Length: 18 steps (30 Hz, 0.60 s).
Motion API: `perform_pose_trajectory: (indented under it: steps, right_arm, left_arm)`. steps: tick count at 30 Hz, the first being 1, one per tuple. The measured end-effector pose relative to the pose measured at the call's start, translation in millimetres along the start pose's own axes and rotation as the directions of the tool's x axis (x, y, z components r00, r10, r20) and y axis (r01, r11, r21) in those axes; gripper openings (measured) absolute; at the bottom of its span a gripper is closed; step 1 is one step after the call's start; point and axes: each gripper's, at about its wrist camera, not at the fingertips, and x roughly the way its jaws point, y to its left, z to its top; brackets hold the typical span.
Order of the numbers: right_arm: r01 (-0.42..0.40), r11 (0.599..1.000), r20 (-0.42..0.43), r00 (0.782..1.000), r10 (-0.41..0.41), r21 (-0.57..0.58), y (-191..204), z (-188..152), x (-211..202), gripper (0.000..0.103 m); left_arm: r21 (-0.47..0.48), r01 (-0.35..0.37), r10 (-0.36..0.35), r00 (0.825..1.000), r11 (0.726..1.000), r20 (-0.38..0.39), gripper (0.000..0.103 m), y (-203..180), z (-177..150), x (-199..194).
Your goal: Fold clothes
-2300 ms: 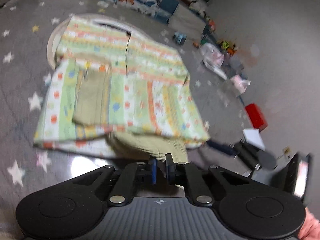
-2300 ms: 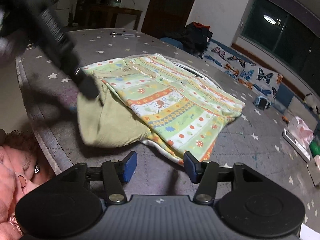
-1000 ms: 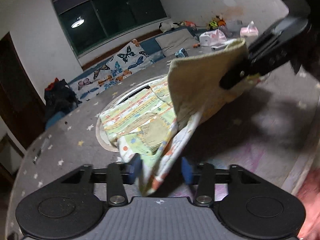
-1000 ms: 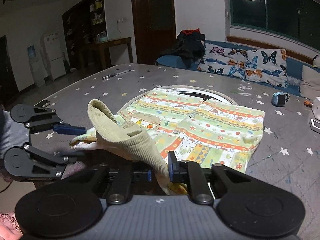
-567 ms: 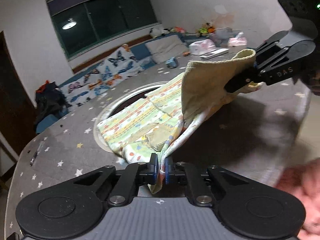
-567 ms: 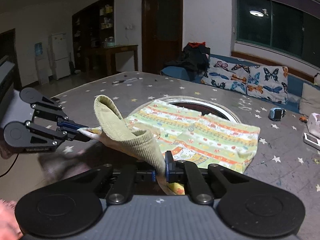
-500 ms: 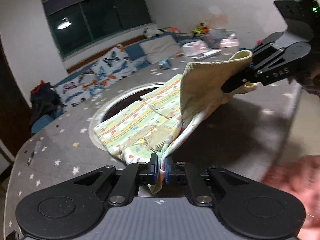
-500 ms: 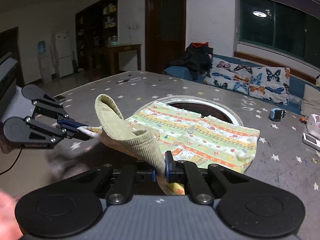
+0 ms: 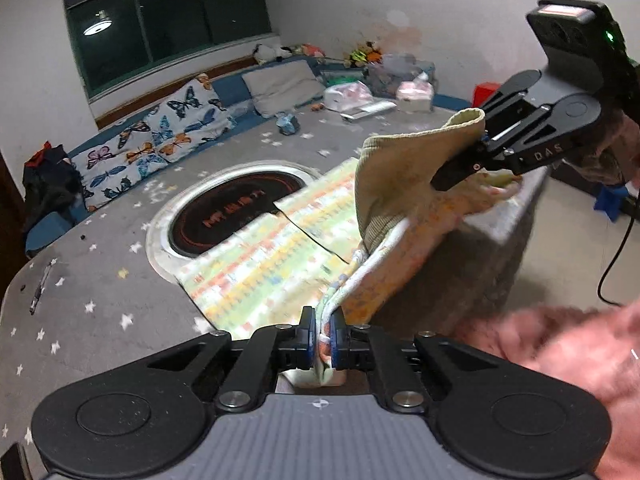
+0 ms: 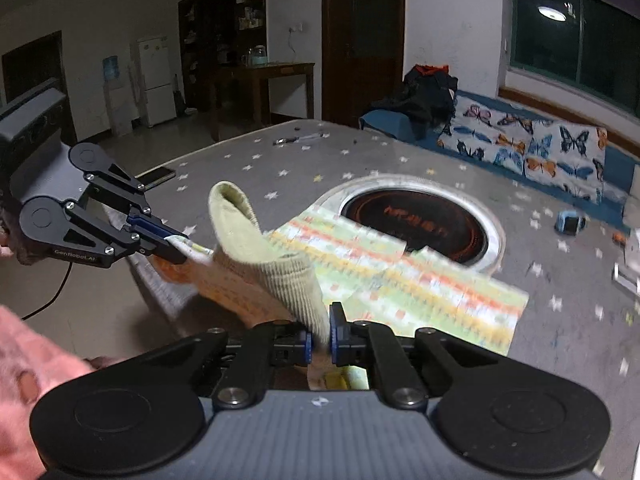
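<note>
Left gripper clamped on a bunched corner of the patterned garment, the cloth pinched flat between its blue-padded fingers and hanging a little below them. Right gripper likewise closed on the garment's near edge, right at the ribbed olive cuff, which stands up in a loop just in front of the fingers. Seen from the left wrist camera, the right gripper holds its corner raised above the table edge, the olive ribbing draped over its tip; seen from the right wrist camera, the left gripper holds the opposite corner out beyond the table's near edge. Between the two grippers the near hem is lifted and stretched, its printed underside showing. The far part of the garment lies flat on the grey star-print tablecloth, its far edge overlapping the rim of the round inset burner at the table's middle. Garment is motion-blurred in both views. Pink fuzzy sleeve at the lower right of the left view. Butterfly-print cushions along the wall behind.
</note>
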Motion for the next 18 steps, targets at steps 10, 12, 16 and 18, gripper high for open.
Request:
perform_pose_trajectory:
  steps: [10, 12, 16, 18]
  right_arm:
    - [0.006, 1.000, -0.054, 0.999, -0.006, 0.001, -72.7, 66.8, 76.1, 0.007]
    - [0.019, 1.000, -0.072, 0.997, -0.019, 0.008, -86.9, 73.7, 98.1, 0.007]
    - [0.038, 0.997, -0.097, 0.995, -0.032, 0.068, -109.3, 73.7, 136.0, 0.007]
    - [0.044, 0.993, -0.103, 0.994, -0.033, 0.112, -119.2, 69.7, 153.2, 0.007]
  left_arm:
    - [-0.127, -0.034, 0.029, 0.999, 0.991, -0.045, 0.008, 78.4, 45.9, 71.5]
    - [-0.170, -0.032, 0.020, 0.997, 0.985, -0.077, 0.008, 94.3, 51.2, 92.3]
    - [-0.226, -0.048, 0.017, 0.991, 0.973, -0.136, 0.008, 118.1, 53.5, 129.3]
    - [-0.253, -0.061, 0.021, 0.987, 0.966, -0.161, 0.008, 126.4, 51.3, 144.1]
